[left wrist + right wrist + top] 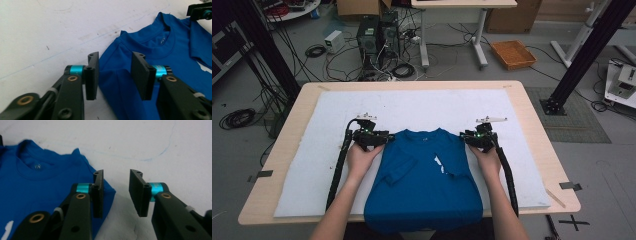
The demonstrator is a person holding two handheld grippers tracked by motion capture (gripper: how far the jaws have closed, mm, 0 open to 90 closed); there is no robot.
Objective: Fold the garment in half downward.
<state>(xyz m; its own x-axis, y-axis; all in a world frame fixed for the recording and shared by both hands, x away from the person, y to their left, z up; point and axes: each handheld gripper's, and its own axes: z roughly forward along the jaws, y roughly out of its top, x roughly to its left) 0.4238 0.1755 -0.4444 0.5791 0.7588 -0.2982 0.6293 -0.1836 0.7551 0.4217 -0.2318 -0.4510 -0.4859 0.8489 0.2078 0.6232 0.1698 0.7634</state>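
A blue T-shirt (422, 185) lies flat on the white mat (312, 165), collar away from me, sleeves folded in over its front. My left gripper (387, 137) sits low at the shirt's left shoulder. In the left gripper view its jaws (115, 67) stand open with the shoulder edge of the shirt (160, 37) lying between them, untouched by the pads. My right gripper (466, 137) is at the right shoulder. In the right gripper view it (116, 191) is open, its left jaw above the edge of the shirt (37, 182) and the gap over bare mat.
The mat covers a wooden table (542, 130) with edges close on both sides. The shirt's hem hangs at the near edge between my forearms. On the floor beyond are computer towers (377, 35), loose cables, an orange basket (513, 53) and black frame posts.
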